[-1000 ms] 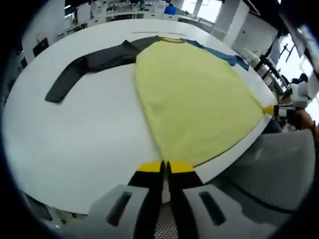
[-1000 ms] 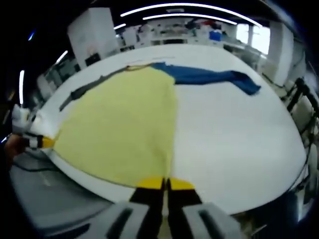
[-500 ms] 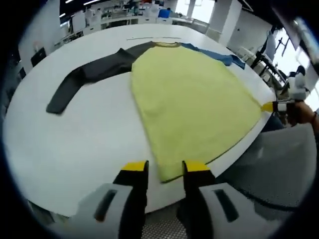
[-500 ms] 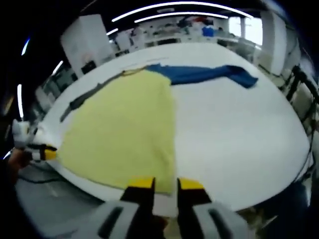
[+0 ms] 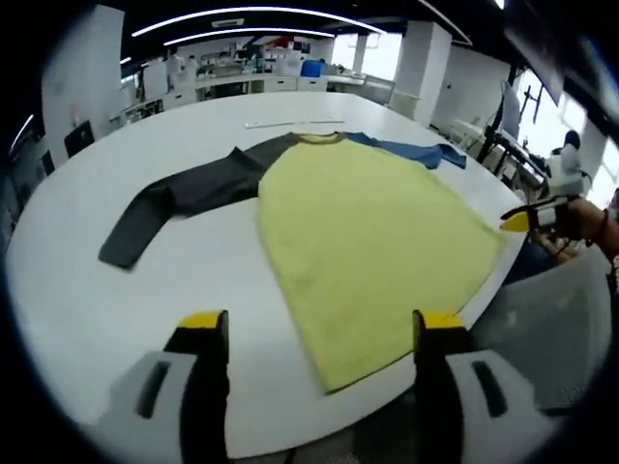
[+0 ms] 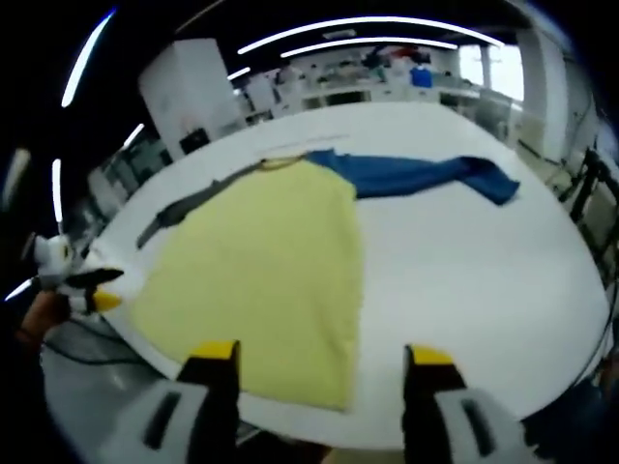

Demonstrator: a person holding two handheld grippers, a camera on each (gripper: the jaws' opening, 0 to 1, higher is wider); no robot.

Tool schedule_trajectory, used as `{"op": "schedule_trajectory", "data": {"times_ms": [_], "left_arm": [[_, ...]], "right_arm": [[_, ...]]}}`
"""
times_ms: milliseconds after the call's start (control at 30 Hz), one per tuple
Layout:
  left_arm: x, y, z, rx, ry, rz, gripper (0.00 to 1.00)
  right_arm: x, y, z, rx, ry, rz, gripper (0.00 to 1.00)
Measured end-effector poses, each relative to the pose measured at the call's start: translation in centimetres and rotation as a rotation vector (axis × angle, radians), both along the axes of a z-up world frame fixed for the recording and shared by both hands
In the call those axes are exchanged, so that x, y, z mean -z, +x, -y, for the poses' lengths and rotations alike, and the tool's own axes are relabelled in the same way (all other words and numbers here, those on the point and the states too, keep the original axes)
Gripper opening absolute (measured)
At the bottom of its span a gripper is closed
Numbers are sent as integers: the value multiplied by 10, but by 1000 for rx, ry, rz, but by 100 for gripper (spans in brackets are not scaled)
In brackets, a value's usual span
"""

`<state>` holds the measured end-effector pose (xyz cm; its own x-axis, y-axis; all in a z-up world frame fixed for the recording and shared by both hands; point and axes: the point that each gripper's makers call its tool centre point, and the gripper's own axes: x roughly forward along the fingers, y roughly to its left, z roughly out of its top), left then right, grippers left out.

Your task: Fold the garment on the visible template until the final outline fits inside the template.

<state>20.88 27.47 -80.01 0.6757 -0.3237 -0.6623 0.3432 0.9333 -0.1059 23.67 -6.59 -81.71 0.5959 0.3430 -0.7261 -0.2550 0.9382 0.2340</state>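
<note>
Currently both tongs hang at the near edge of the white table (image 5: 87,290), each with jaws spread wide and nothing between them.

Left gripper (image 5: 322,319): yellow-tipped jaws far apart, the garment (image 5: 372,232) lying flat just ahead of them. Its bottom hem corner sits between the two tips, closer to the right-hand jaw, not touched by either. Yellow body spreads away from the tongs; the dark grey sleeve (image 5: 184,193) runs out to the left of the jaws, the blue sleeve (image 5: 411,152) lies far ahead and to the right. At the right rim of this view a hand (image 5: 585,217) holds the other tool out, its yellow tip pointing at the table edge, apart from the cloth.

Right gripper (image 6: 321,354): jaws equally wide. Garment hem lies just ahead, its near corner between the tips. Yellow panel reaches forward and left; blue sleeve stretches off ahead and to the right across bare tabletop; grey sleeve is a thin dark strip far ahead on the left. The left tool's yellow tip shows at the left edge, off the fabric.
</note>
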Motion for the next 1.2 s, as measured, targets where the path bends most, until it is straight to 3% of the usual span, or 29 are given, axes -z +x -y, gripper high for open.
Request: {"op": "schedule_trajectory", "data": {"times_ms": [167, 300, 600, 733, 867, 1067, 1200], "left_arm": [[-6, 7, -3, -1, -7, 42, 97], [-9, 12, -7, -13, -21, 54, 99], [-24, 20, -2, 9, -20, 97, 99], [-28, 21, 2, 23, -20, 113, 99], [-32, 21, 6, 34, -14, 124, 99], [-46, 27, 4, 20, -41, 187, 99], [-47, 27, 4, 10, -39, 193, 99]], "right_arm": [[-5, 17, 10, 37, 11, 30, 80], [-11, 29, 22, 53, 8, 38, 85], [-21, 64, 63, 117, 35, 68, 85], [-24, 77, 83, 139, 43, 76, 83], [-24, 95, 108, 167, -3, 96, 78], [-21, 123, 138, 220, -16, 117, 71], [-19, 142, 149, 268, 36, 125, 65]]}}
